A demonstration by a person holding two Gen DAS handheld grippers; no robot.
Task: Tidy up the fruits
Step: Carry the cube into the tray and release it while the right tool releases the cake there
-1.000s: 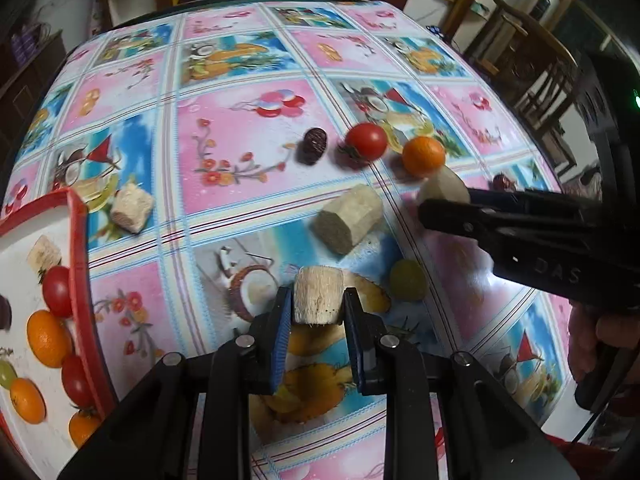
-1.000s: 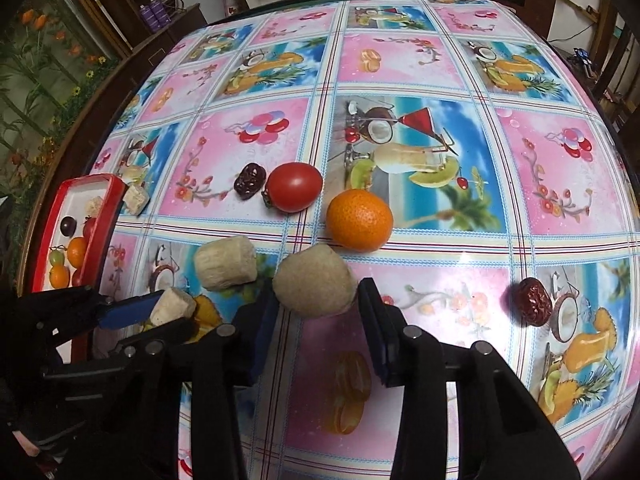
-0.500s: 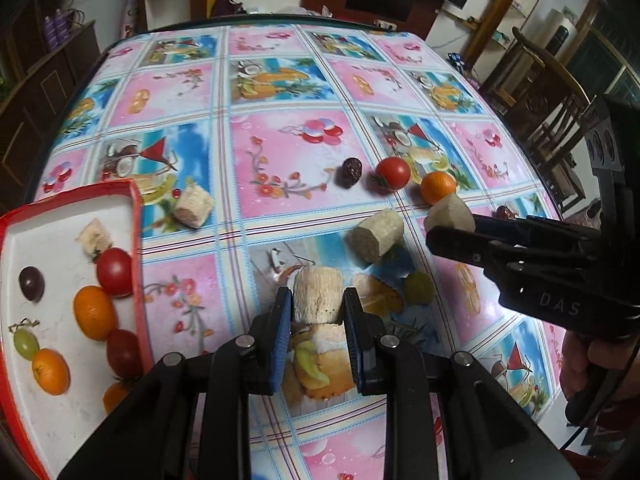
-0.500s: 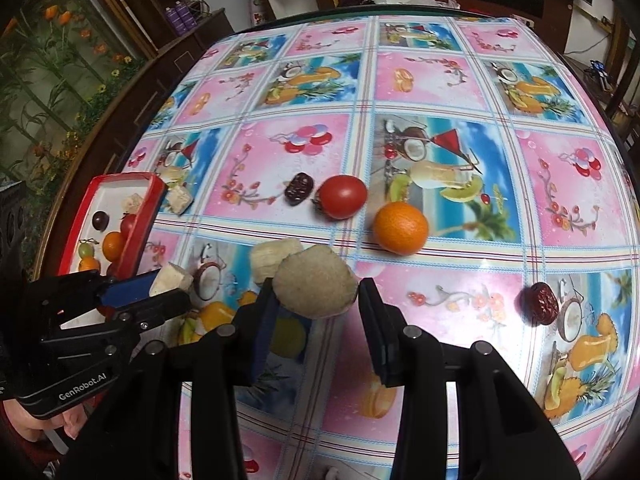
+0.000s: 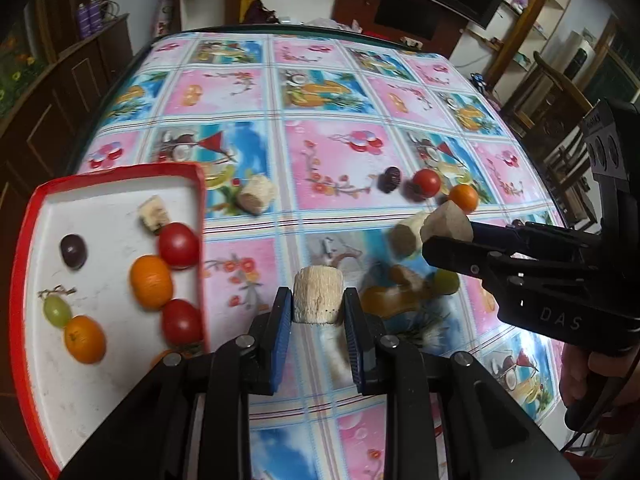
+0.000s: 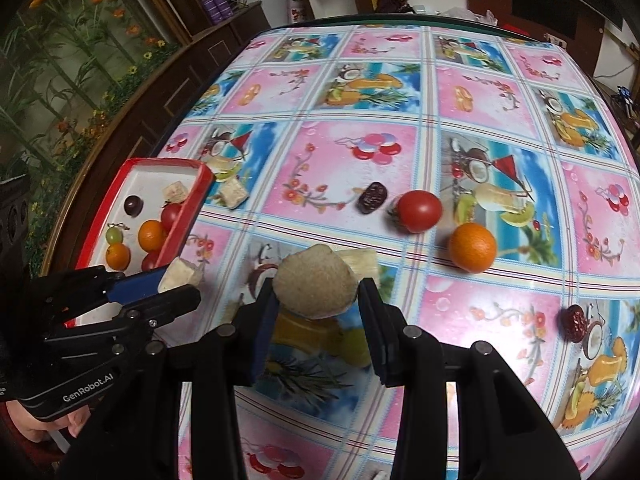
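left gripper (image 5: pixel 317 316) clamped on pale fibrous cane chunk (image 5: pixel 318 294), right gripper (image 6: pixel 318 312) pinching rounder beige chunk (image 6: pixel 316 286)

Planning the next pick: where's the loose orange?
The orange lies on the table, right of centre in the right wrist view, beside the tomato.

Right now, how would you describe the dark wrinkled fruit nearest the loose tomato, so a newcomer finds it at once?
Start at the red-rimmed tray at the table's left edge and look right across the flowered tablecloth. On a pink square lies a dark date, just left of the loose red tomato. It is small, oblong, near-black and wrinkled; a second date lies far right and looks redder.
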